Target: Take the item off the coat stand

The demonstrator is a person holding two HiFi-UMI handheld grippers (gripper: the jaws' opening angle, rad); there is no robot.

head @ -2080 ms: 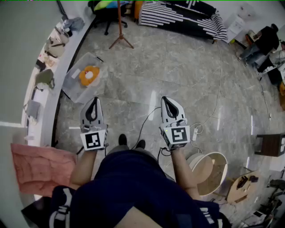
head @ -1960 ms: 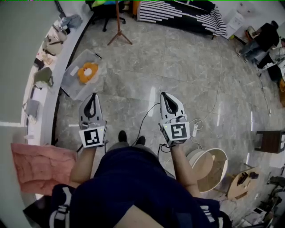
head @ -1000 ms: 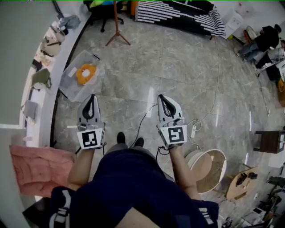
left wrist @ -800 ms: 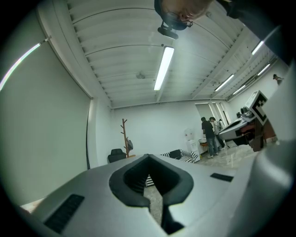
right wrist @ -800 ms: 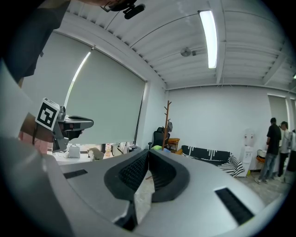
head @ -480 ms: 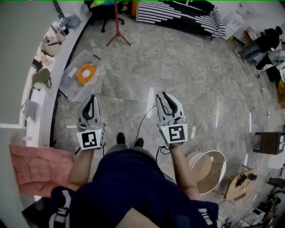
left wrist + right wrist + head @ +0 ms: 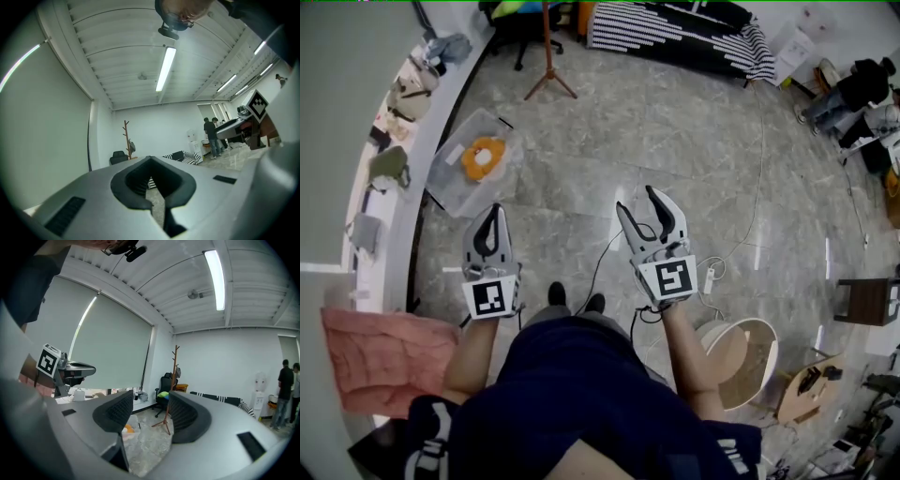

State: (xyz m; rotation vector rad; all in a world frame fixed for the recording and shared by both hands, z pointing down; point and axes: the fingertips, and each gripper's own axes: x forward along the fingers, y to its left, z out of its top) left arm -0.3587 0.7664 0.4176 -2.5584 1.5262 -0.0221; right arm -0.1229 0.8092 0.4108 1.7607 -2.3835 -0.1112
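Note:
The wooden coat stand [image 7: 548, 52] rises at the far end of the room, well ahead of both grippers. The left gripper view shows the coat stand [image 7: 126, 140] with a small dark item [image 7: 131, 147] hanging on it. In the right gripper view the stand [image 7: 174, 380] appears between the jaws, far off, with the dark item [image 7: 178, 373] near its top. My left gripper [image 7: 490, 225] is shut and holds nothing. My right gripper [image 7: 644, 204] has its jaws opening, with nothing between them.
A clear plastic bin [image 7: 478, 157] with an orange thing in it lies on the floor ahead left. A sill [image 7: 403, 112] with several objects runs along the left wall. A black chair [image 7: 520, 23], a striped sofa [image 7: 675, 33], a floor cable [image 7: 750, 187] and a round stool [image 7: 741, 361] are around.
The right gripper's jaws have gone from shut to spread apart. The left gripper has stayed shut and still.

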